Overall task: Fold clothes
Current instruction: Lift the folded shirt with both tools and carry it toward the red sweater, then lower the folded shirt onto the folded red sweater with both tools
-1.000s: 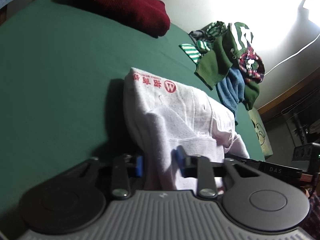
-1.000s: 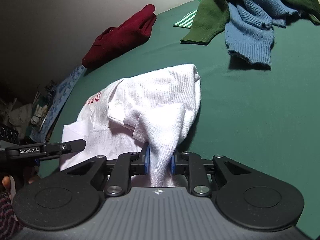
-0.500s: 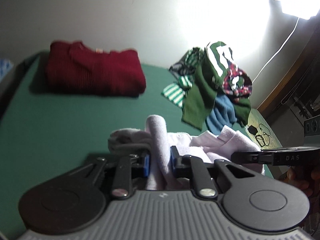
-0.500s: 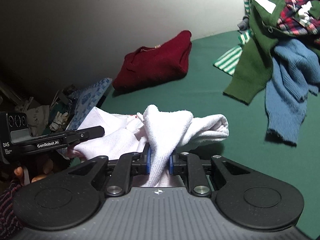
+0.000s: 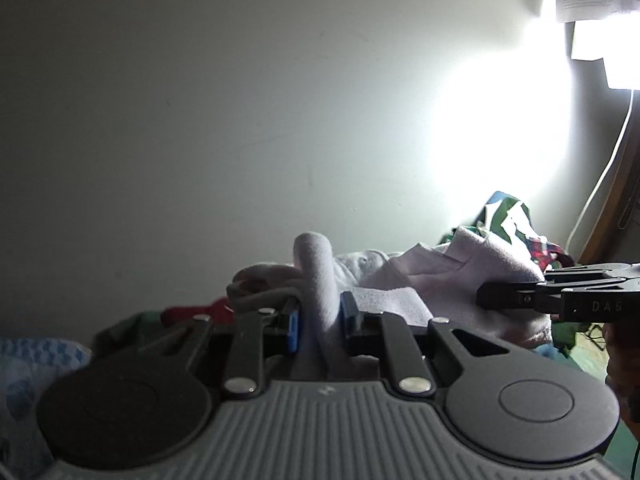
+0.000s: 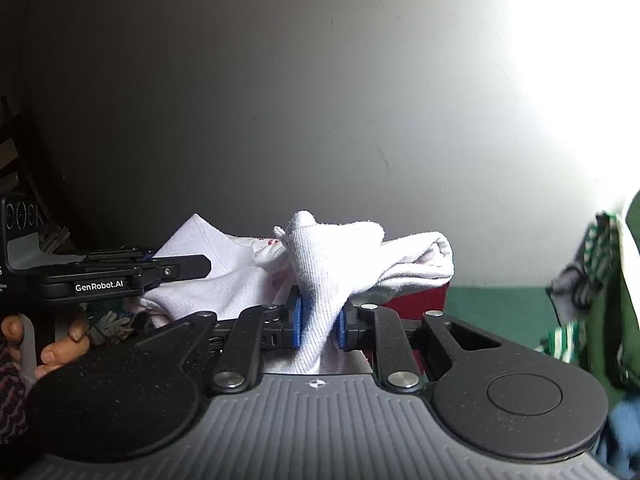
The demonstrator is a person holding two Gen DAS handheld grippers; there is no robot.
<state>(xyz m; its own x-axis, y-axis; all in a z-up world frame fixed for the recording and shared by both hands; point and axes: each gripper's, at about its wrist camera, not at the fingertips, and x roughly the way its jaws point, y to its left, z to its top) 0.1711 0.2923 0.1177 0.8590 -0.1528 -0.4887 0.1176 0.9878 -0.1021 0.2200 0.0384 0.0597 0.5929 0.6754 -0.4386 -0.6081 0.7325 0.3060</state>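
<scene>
A white shirt (image 5: 440,280) hangs bunched between both grippers, lifted off the green table. My left gripper (image 5: 320,320) is shut on one fold of it. My right gripper (image 6: 318,326) is shut on another fold of the white shirt (image 6: 340,252). The right gripper's body shows at the right of the left wrist view (image 5: 560,300); the left gripper's body shows at the left of the right wrist view (image 6: 108,276). Both cameras face the wall, so most of the table is hidden.
A folded dark red sweater (image 6: 416,300) lies behind the shirt on the green table (image 6: 500,308). A heap of green, striped and plaid clothes (image 6: 600,288) lies at the right. A blue patterned cloth (image 5: 32,364) is at the far left. A bright lamp glares on the wall.
Both grippers have risen and tilted up with the white shirt, lifting it off the table. The view went from the table surface to the wall.
</scene>
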